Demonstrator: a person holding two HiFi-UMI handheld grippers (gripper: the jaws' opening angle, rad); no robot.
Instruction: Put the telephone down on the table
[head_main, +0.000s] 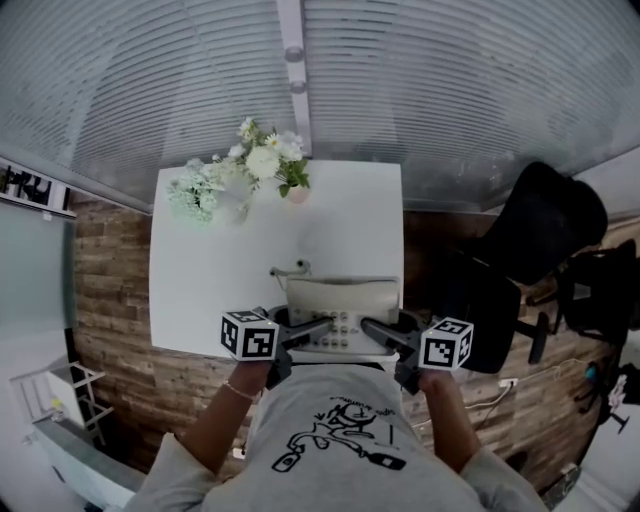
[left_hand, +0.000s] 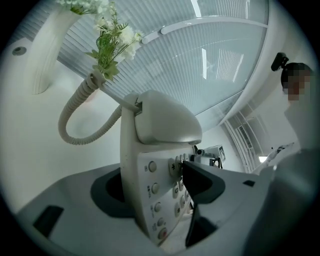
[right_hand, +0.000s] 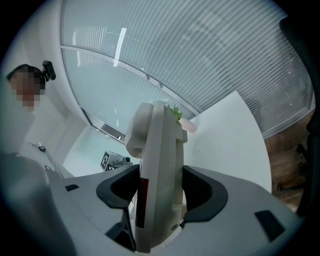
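My left gripper (left_hand: 155, 189) pinches the telephone (left_hand: 161, 127) front and back at its keypad end. My right gripper (right_hand: 162, 192) clamps the opposite edge. The telephone spans crosswise between them, over the table (head_main: 195, 290) at its near edge, so the move is straight down. Only the head view shows that edge, though not contact. Only the left gripper view shows the coiled cord (left_hand: 75, 131) trailing ahead.

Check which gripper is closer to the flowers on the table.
Left. The left gripper grips the telephone on its left side, below the flowers at the table's far edge. The right gripper grips the opposite side, farther away.
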